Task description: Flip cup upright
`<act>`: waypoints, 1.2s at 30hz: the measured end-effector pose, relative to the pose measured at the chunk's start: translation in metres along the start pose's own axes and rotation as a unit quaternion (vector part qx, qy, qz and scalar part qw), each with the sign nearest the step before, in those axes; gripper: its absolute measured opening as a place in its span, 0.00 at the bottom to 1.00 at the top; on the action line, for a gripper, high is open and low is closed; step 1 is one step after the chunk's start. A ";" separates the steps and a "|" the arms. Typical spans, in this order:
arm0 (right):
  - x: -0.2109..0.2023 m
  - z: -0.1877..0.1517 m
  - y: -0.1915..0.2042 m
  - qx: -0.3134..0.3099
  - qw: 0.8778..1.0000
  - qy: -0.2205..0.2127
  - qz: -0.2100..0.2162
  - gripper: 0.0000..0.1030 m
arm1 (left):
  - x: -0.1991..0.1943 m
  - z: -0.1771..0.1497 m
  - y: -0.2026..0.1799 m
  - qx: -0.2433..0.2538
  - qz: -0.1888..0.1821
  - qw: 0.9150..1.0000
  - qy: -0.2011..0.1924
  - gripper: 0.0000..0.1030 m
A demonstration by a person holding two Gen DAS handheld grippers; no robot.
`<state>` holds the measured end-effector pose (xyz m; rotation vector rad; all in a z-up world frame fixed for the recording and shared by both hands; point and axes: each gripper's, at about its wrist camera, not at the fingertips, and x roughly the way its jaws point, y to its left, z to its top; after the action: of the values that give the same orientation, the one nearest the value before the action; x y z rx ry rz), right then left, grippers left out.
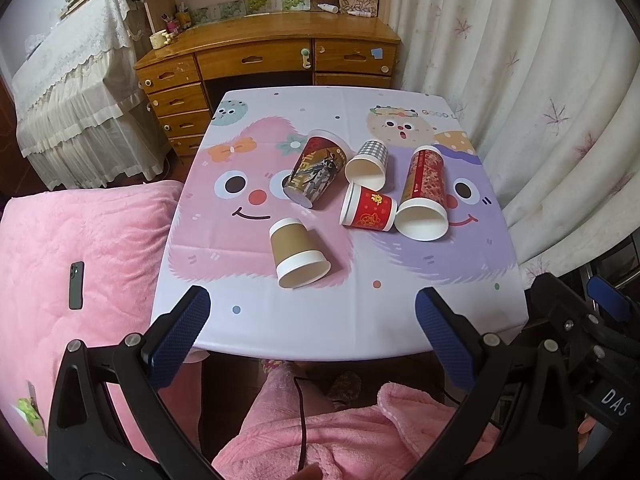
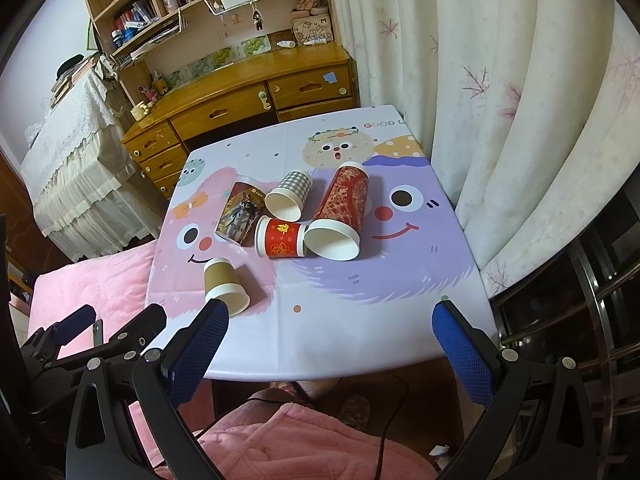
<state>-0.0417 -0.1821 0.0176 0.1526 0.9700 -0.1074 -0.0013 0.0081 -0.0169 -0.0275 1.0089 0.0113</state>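
Several paper cups lie on their sides on the table [image 1: 304,328]. A brown cup [image 1: 298,254] [image 2: 225,285] lies nearest, mouth toward me. Behind it lie a short red cup [image 1: 370,210] [image 2: 282,237], a tall red cup [image 1: 425,194] [image 2: 340,212], a grey checked cup [image 1: 368,164] [image 2: 289,195] and a picture-printed cup [image 1: 316,170] [image 2: 240,214]. My left gripper [image 1: 312,340] is open and empty above the table's near edge. My right gripper [image 2: 332,340] is open and empty above the near edge, its left finger close to the brown cup.
A cartoon cloth covers the table. A pink bed [image 1: 80,248] with a phone [image 1: 76,285] is to the left. A wooden desk [image 1: 272,52] stands behind the table, a white curtain [image 1: 540,100] to the right. My pink-clad lap [image 1: 320,432] is below the table edge.
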 end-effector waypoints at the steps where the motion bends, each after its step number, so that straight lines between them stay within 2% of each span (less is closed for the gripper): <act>1: 0.000 0.001 0.000 0.000 1.000 0.000 0.000 1.00 | 0.000 0.000 0.000 0.000 0.000 1.000 0.001 0.99; 29: -0.005 -0.007 -0.003 0.003 1.000 0.002 0.003 1.00 | 0.000 -0.009 0.008 -0.001 0.001 1.000 -0.001 0.98; 36: 0.001 -0.012 -0.004 0.005 1.000 0.015 0.016 1.00 | 0.000 -0.013 0.003 -0.008 0.011 1.000 0.017 0.98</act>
<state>-0.0517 -0.1836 0.0098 0.1791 0.9967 -0.0816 -0.0119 0.0103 -0.0241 -0.0308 1.0434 0.0382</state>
